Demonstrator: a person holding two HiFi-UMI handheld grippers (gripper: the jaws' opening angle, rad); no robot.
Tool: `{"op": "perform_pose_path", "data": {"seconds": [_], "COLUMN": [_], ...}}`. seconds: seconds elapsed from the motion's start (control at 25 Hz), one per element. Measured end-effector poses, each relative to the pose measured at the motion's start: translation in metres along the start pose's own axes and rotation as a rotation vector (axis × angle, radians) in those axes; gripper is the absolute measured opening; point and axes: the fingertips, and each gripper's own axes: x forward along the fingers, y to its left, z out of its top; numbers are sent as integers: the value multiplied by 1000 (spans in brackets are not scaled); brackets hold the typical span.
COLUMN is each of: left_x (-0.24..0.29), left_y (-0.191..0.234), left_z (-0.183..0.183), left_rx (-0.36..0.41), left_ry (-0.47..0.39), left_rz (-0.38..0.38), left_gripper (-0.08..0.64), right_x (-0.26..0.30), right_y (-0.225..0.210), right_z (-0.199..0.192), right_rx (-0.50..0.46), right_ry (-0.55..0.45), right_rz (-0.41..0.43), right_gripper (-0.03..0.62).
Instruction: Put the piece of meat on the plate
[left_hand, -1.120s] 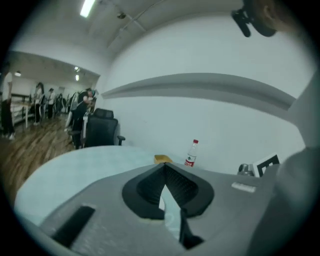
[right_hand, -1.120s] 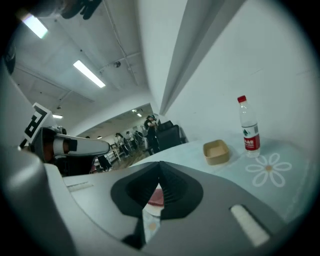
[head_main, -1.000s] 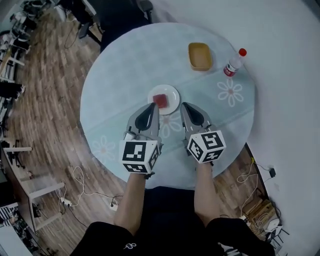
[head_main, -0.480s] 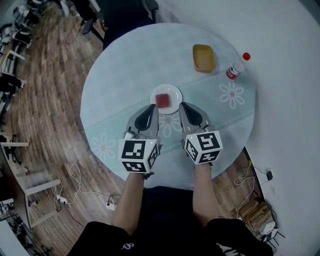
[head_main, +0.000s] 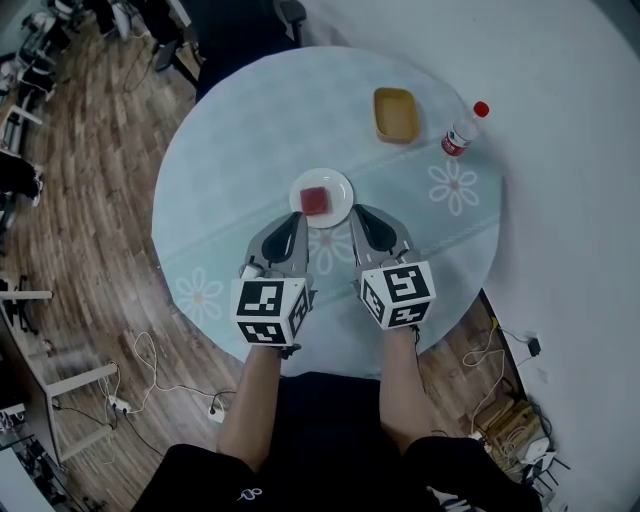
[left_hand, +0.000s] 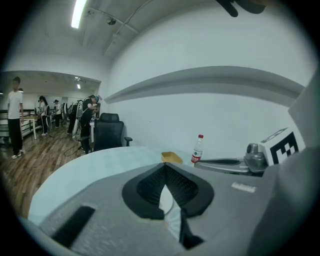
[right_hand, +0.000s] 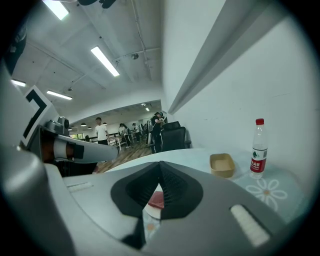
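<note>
Grey jaws clenched on both sides, nothing in them: your left gripper (head_main: 296, 217) and right gripper (head_main: 357, 211) sit side by side over the tabletop (head_main: 225, 160), tips near the plate (head_main: 340, 183). Red meat (head_main: 314, 200) lies on that plate, mid-tabletop. Farther off stand a tan tray (head_main: 396, 113) and a bottle (head_main: 461, 129).

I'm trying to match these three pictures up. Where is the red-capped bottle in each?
Head view: bottle in the upper right.
Left gripper view: bottle just right of centre.
Right gripper view: bottle at the right.
Shared landmark: yellow dish just left of it in every view.
</note>
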Motion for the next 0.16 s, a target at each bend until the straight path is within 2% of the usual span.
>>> {"op": "perform_pose_path", "data": {"seconds": [0.16], "left_x": [-1], "left_y": [1], "left_z": [-2], "left_rx": [1], "left_ry": [9], "left_rz": [6], "left_gripper": [3], "right_x": [1], "right_y": [1], "right_z": [0], "right_rx": [2], "right_ry": [-6], "right_rz": [7], "right_gripper": [6]}}
